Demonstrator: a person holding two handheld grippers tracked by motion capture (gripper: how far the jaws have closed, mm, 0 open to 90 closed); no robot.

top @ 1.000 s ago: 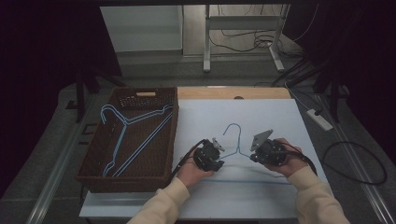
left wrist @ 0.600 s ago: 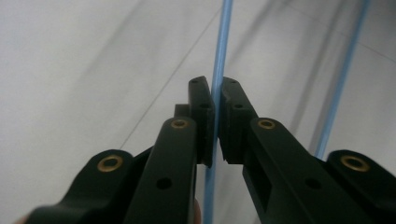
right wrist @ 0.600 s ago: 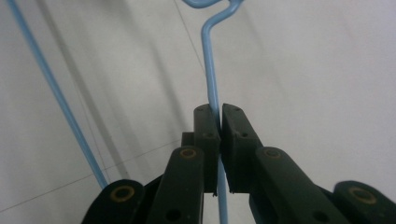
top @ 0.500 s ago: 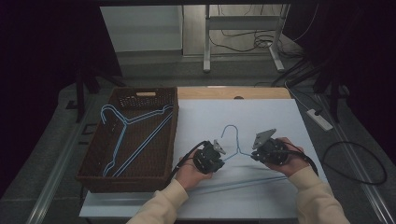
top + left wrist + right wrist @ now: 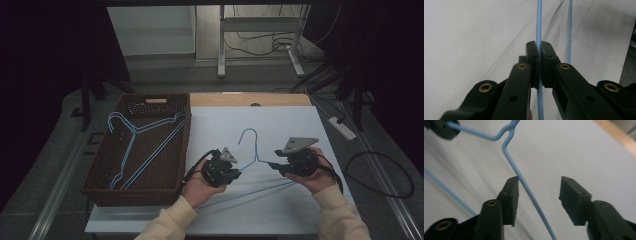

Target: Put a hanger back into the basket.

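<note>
Left claw (image 5: 539, 53) is clamped tight on one thin arm of a blue wire hanger (image 5: 250, 150), the wire pinched between its two black pads. Right claw (image 5: 539, 195) has just been opening: its jaws stand well apart, and the hanger's other arm runs between them, just beside one pad (image 5: 510, 200) but not squeezed by either. From above, the hanger lies on a pale table (image 5: 280, 125) between the two claws, its hook pointing away from the person. To the far side of the left claw sits a brown basket (image 5: 100, 192) holding more blue hangers (image 5: 132, 145). The wire looks light, springy and smooth, so it probably twists or slips in a pinch; gripping near the twisted neck should steady it best.
</note>
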